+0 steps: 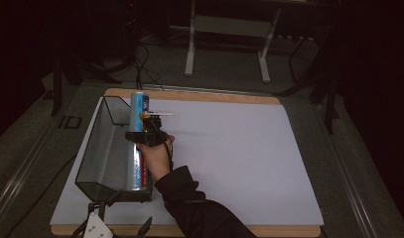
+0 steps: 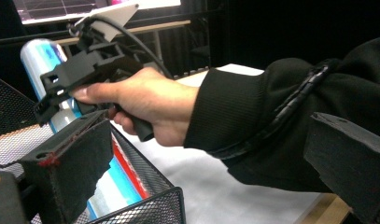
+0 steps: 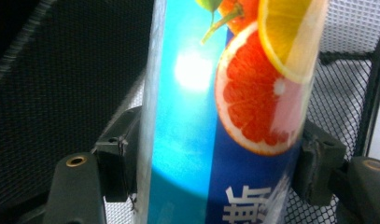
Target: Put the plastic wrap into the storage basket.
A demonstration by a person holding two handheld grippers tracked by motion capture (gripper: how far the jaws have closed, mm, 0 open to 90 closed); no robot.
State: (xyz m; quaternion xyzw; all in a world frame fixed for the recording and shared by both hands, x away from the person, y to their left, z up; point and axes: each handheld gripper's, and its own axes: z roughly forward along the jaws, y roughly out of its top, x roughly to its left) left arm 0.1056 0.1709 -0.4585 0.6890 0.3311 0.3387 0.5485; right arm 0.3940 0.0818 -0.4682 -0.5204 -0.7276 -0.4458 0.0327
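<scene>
Between the right gripper's (image 3: pixel 211 168) black fingers (image 3: pixel 116 163) stands a tall blue cylindrical canister printed with citrus slices (image 3: pixel 225 107), both pads against its sides: clamped, judged so that it can be set down under control. It lies along the right wall of the black wire-mesh basket (image 1: pixel 98 148) on the white tabletop (image 1: pixel 239 158). Left gripper (image 2: pixel 192 186) fingers stand apart, empty, near the basket's corner.

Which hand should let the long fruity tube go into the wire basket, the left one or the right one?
Right. The right gripper already has its jaws on either side of the tube, which lies along the mesh basket wall. The left gripper hangs open beside the basket's near corner, holding nothing.
</scene>
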